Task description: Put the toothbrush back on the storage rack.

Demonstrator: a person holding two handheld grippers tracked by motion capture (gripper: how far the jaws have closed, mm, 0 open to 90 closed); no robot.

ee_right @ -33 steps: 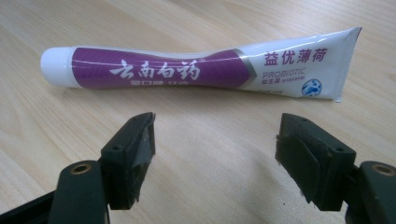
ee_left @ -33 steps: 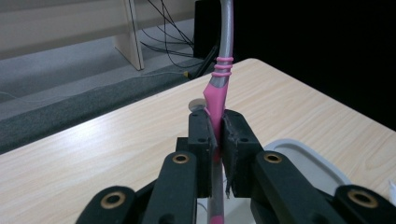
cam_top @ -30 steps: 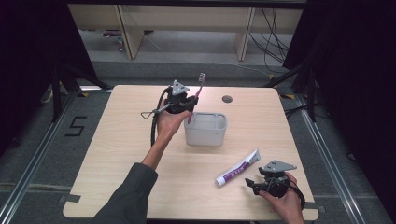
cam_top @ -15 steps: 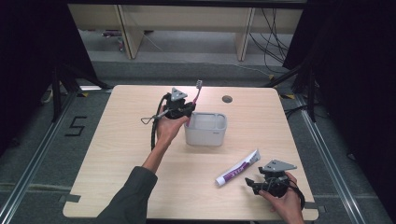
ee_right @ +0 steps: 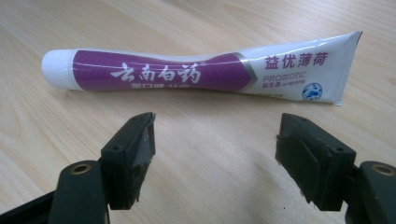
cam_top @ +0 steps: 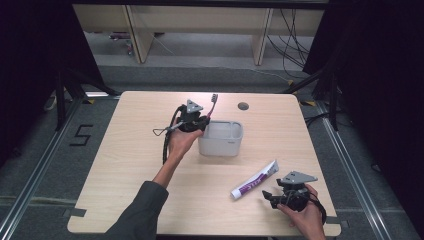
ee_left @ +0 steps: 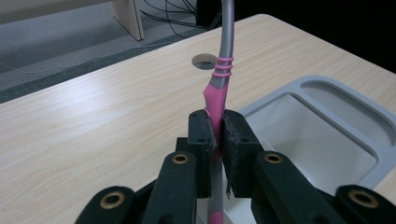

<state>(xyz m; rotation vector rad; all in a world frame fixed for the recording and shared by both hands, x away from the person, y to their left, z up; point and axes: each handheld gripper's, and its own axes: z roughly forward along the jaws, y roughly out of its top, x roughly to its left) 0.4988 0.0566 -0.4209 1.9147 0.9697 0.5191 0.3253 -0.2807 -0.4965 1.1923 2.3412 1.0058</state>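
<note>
The left gripper (cam_top: pixel 202 119) is held above the table (cam_top: pixel 130 165) at the left rim of the grey tub (cam_top: pixel 220 139), its fingers (ee_left: pixel 201 140) clamped on the pink part of a toothbrush (cam_top: pixel 212 103). In the left gripper view the toothbrush (ee_left: pixel 218 81) runs up between the two black fingers, pink at the grip, then three pink rings, then a grey neck that leaves the top edge. In the high view its brush head points up and away from the person, tilted a little to the right, above the tub's back left corner. The tub (ee_left: pixel 327 140) stands open and pale inside, near the middle of the table, with a round hole (cam_top: pixel 243 106) in the tabletop behind it. The right gripper (cam_top: pixel 272 196) rests low at the table's near right corner, its fingers (ee_right: pixel 133 151) spread wide with nothing between them. Just beyond them lies a toothpaste tube (ee_right: pixel 205 70), white and purple, flat on the wood, its cap to the left in the right gripper view and its crimped end to the right. In the high view the tube (cam_top: pixel 255 180) lies aslant between the tub and the right gripper, apart from both.
</note>
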